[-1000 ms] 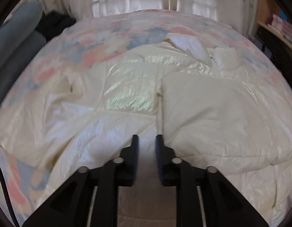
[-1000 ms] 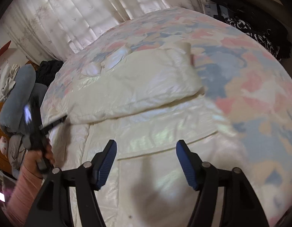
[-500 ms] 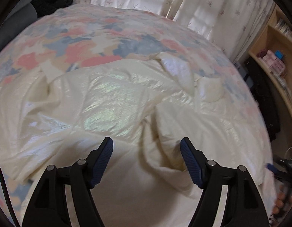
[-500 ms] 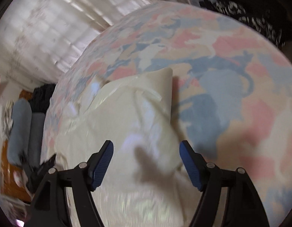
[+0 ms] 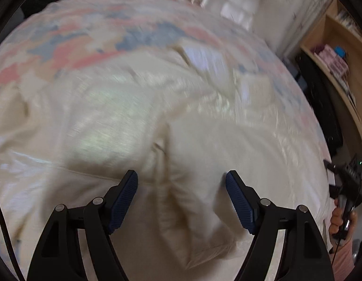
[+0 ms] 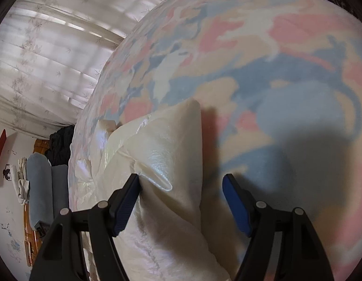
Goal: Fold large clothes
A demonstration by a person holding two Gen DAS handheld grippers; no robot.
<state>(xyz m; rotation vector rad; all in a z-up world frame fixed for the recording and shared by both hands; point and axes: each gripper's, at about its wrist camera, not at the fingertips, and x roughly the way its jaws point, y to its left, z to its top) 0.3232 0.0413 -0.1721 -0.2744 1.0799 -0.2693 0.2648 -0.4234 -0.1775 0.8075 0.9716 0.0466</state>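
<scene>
Both wrist views angled down, close, sharing cream garment (image 5: pixel 138 107)

I am working in a home bedroom. Beneath me spreads a bed (image 6: pixel 286 75) with a pink, blue and cream patterned cover, backed by leaf-print curtains (image 6: pixel 52 53). A wooden shelf (image 5: pixel 340 53) of small items stands beside it.

A bed (image 6: pixel 286 58) with a pink, blue and cream patterned cover fills the room. Pale leaf-print curtains (image 6: pixel 52 53) glow with daylight behind it. A wooden shelf (image 5: pixel 340 53) stands on one side, grey bolsters (image 6: pixel 41 187) on the other.
</scene>
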